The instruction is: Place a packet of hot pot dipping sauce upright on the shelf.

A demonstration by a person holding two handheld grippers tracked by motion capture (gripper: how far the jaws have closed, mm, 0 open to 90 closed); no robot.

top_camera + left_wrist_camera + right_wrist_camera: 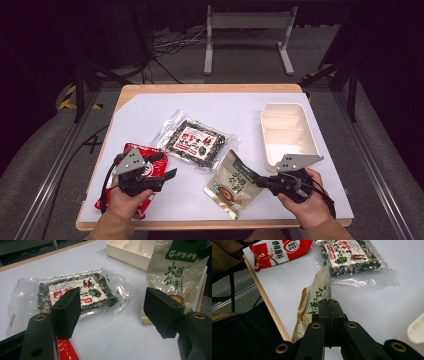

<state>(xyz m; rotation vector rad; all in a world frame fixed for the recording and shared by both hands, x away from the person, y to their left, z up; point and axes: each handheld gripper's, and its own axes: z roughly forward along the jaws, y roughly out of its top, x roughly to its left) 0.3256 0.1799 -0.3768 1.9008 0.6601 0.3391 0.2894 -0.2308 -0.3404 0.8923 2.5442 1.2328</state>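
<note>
A cream and green sauce pouch lies near the table's front edge. My right gripper is shut on its right edge; in the right gripper view the pouch stands on edge between the closed jaws. My left gripper is open above a red snack bag, with nothing between its jaws. A clear packet of dark mix with a red and white label lies at mid-table, seen ahead in the left gripper view.
A cream divided tray sits empty at the right of the white table cover. The wooden table edge runs close under both hands. A metal stand and cables lie on the floor beyond.
</note>
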